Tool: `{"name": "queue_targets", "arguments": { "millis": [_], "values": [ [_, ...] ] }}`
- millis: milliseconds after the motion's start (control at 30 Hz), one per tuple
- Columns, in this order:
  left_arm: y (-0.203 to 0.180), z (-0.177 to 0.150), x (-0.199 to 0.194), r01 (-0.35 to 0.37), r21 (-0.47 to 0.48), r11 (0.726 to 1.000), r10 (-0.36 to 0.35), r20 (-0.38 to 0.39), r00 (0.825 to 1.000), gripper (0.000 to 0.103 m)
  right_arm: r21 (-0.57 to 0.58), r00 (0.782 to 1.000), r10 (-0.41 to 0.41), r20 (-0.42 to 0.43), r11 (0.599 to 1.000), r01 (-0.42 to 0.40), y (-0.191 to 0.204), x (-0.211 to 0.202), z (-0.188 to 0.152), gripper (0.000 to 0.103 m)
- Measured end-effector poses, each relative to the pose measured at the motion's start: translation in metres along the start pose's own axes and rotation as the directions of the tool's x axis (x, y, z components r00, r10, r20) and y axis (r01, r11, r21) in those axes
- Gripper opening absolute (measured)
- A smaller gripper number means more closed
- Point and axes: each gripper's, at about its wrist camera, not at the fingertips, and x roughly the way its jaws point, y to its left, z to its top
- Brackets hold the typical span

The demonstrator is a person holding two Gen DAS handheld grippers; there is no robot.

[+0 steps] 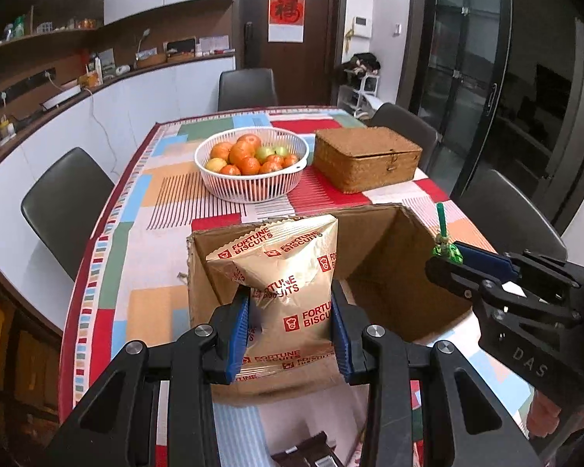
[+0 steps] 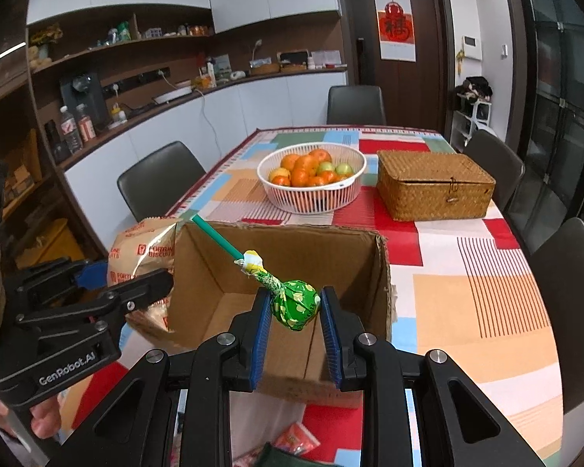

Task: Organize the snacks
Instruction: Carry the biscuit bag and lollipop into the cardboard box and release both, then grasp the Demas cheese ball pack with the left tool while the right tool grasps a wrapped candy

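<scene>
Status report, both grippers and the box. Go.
Left gripper shut on biscuit bag, at cardboard box. Right gripper shut on green lollipop, above box. Nothing in the way.

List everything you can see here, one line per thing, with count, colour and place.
biscuit bag: one, gold with red print, held over the left end of the box
lollipop: one, green wrapper, green stick, held over the box
cardboard box: one, brown, open-topped, near end of the table
fruit basket: one, white, holding orange and green fruit, mid-table
wicker box: one, brown, lid closed, right of the fruit basket
tablecloth: one, multicoloured patches, covering the table
chairs: several, dark, around the table
left tongs: black with blue pads, shut on the biscuit bag
right tongs: black with blue pads, shut on the lollipop
</scene>
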Motion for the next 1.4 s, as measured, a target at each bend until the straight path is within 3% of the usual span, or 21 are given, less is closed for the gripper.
{"name": "queue_targets", "arguments": {
  "millis": [100,167,233,433,633,933,1167,1400],
  "values": [
    [0.001,0.003,0.008,-0.041,-0.002,0.999,0.041,0.0,0.999,0.049,-0.002,1.0,-0.013,-0.017,1.0,0.013,-0.001,0.012,0.004,0.027],
    [0.002,0.0,0.006,-0.064,-0.011,0.998,0.065,0.021,0.998,0.061,-0.008,0.999,-0.031,-0.026,0.999,0.031,-0.001,0.017,0.005,0.036],
    [0.005,-0.004,0.001,-0.052,-0.023,0.998,0.052,0.031,0.998,0.061,-0.008,0.998,-0.055,-0.019,0.998,0.055,-0.002,0.016,0.005,0.045],
    [0.002,-0.018,-0.03,-0.055,-0.022,0.998,0.057,0.099,0.993,0.064,-0.065,0.997,-0.081,0.019,0.995,0.082,0.01,-0.008,-0.006,0.045],
    [-0.012,-0.041,-0.067,-0.043,0.006,0.999,0.042,0.161,0.986,0.066,-0.078,0.997,-0.055,0.05,0.995,0.059,0.02,-0.04,-0.025,0.045],
    [-0.047,-0.08,-0.1,-0.015,0.071,0.997,0.001,0.193,0.981,0.069,-0.072,0.996,-0.049,0.074,0.996,0.054,0.019,-0.085,-0.067,0.045],
    [-0.07,-0.111,-0.111,0.01,0.127,0.992,-0.032,0.171,0.985,0.072,-0.037,0.996,-0.052,0.072,0.998,0.055,0.008,-0.11,-0.096,0.045],
    [-0.086,-0.141,-0.101,0.084,0.132,0.988,-0.095,0.082,0.992,0.072,-0.022,0.998,-0.063,0.025,0.998,0.063,0.003,-0.118,-0.131,0.045]
  ]
}}
